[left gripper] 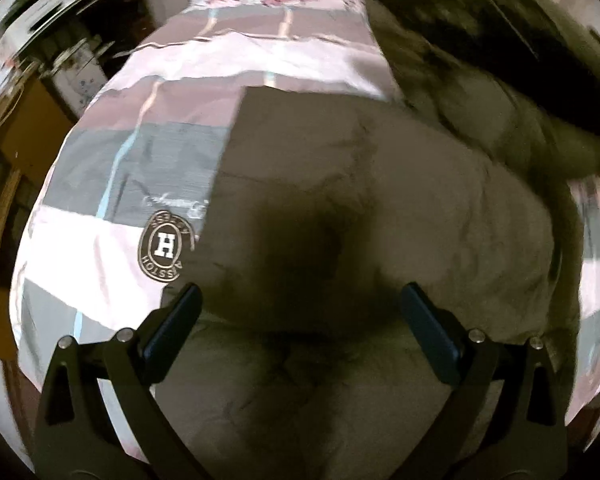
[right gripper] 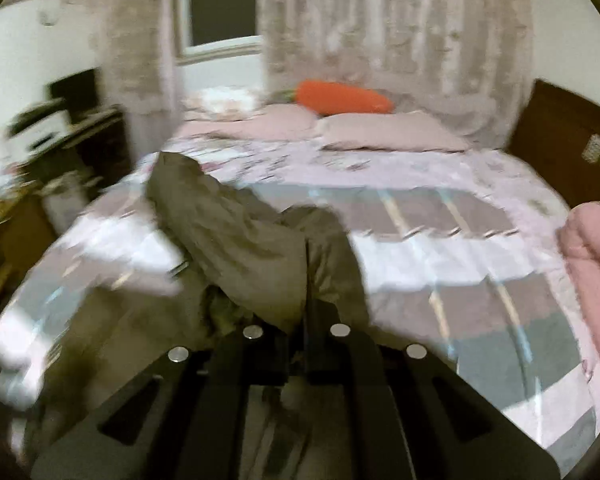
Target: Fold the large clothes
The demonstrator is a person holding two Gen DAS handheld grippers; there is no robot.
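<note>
Olive garment on the bed; left tool apart above it, right tool clamped on a fold.

L wrist view: left tool (left gripper: 300,316) points steeply down, jaws wide apart w/ nothing between them, over the olive garment (left gripper: 360,184), which lies spread on the striped quilt (left gripper: 112,200). A dark shadow sits on the cloth betw. the fingers. Top right is a dark blurred mass, prob. more of the garment lifted, but can't tell for sure. Furniture at left edge is smeared, unreadable. R wrist view: right tool (right gripper: 306,316) has jaws together on a fold of the garment (right gripper: 240,240); cloth rises from the tips and trails off left over the quilt (right gripper: 440,248). Fingertips themselves hidden by cloth. Pillows (right gripper: 388,132) and an orange cushion (right gripper: 344,98) at far end, blurred. Pink bundle (right gripper: 592,248) cut off at right edge.
</note>
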